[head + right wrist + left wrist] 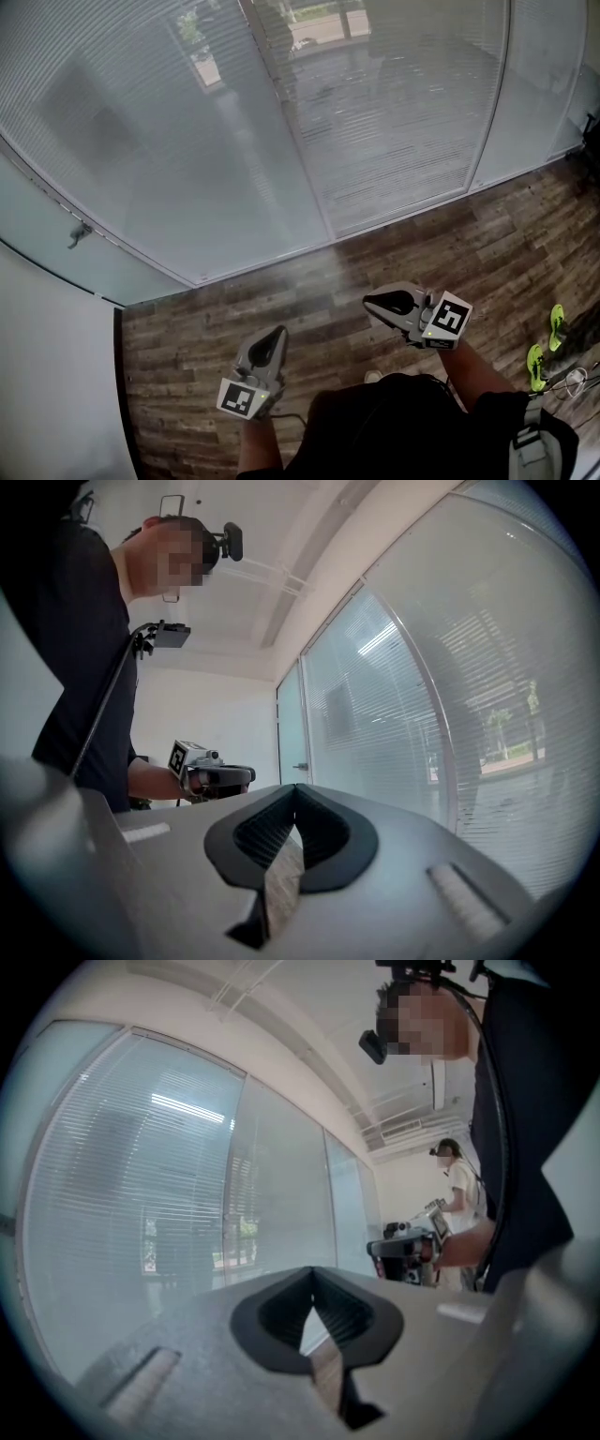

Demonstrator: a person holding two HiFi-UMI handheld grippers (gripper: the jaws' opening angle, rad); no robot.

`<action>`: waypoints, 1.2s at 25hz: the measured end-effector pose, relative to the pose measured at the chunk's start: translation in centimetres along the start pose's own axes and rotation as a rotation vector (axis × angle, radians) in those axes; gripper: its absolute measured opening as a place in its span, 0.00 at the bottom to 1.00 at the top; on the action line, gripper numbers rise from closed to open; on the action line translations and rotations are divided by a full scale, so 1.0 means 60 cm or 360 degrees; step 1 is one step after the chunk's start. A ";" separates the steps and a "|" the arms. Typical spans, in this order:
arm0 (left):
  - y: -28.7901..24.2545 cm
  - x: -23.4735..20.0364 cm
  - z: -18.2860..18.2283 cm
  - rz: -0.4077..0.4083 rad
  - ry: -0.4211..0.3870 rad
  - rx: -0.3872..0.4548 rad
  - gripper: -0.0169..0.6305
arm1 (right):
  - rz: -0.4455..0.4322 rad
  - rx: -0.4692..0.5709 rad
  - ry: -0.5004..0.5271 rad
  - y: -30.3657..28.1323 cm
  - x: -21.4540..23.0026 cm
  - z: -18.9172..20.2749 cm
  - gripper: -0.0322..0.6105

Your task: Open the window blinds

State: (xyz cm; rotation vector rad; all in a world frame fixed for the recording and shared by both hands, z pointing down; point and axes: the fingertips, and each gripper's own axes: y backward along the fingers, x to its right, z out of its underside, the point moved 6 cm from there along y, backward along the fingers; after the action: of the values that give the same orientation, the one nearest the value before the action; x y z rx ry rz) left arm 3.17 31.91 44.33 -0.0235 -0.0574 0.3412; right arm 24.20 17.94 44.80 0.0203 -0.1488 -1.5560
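- A wood plank floor [234,309] is running up to a curved glass wall [525,112], and its bottom rail [262,264] is marking where the walking room is ending.
- The window blinds [187,122] are hanging lowered behind the glass, slats lying level, with an upright post [300,159] splitting the panels.
- A door handle [78,232] is sticking out at the far left, and a white wall [47,375] is closing off that side.
- Bare planks are lying between the person and the glass; some green items [544,352] are sitting at the right edge.
- The left gripper [274,336] is pointing toward the glass, well short of the blinds, its jaws meeting at the tips and gripping nothing.
- The right gripper [378,302] is pointing left across the floor, near the other but apart from it, jaws closed together and empty.
- A second person [459,1180] is standing farther along the glass wall in the left gripper view.
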 end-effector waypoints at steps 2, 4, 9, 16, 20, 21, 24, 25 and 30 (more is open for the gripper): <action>-0.004 0.002 0.001 -0.0017 -0.0001 0.0002 0.03 | -0.0025 -0.0021 -0.0008 0.003 0.000 0.008 0.06; -0.010 0.007 0.002 -0.0018 -0.0002 0.0001 0.03 | -0.0052 -0.0045 -0.0023 0.008 -0.001 0.017 0.06; -0.021 0.018 0.000 0.0024 -0.0009 -0.0026 0.03 | -0.0016 -0.0041 -0.0024 0.016 0.010 0.013 0.06; -0.050 0.015 0.006 0.0080 0.0013 -0.0007 0.03 | 0.0004 -0.0042 -0.0003 0.012 0.025 0.019 0.06; -0.068 0.000 0.004 0.0129 0.0014 -0.0004 0.03 | 0.0039 -0.0031 0.0002 0.001 0.040 0.015 0.06; -0.071 -0.006 0.002 0.0139 0.0017 0.0001 0.03 | 0.0047 -0.0042 0.0000 -0.004 0.043 0.014 0.06; -0.086 -0.022 0.000 0.0173 0.0059 0.0027 0.03 | 0.0068 -0.0064 -0.0007 -0.020 0.057 0.020 0.06; -0.093 -0.029 -0.001 0.0186 0.0074 0.0039 0.03 | 0.0075 -0.0071 -0.0015 -0.026 0.065 0.026 0.06; -0.122 -0.072 -0.007 0.0232 0.0071 0.0054 0.03 | 0.0093 -0.0062 -0.0013 -0.066 0.095 0.024 0.06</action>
State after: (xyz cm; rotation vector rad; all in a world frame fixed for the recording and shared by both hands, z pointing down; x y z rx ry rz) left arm 1.57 23.54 43.94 -0.0019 -0.0055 0.4874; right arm 20.14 12.33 46.30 -0.0208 -0.1242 -1.5004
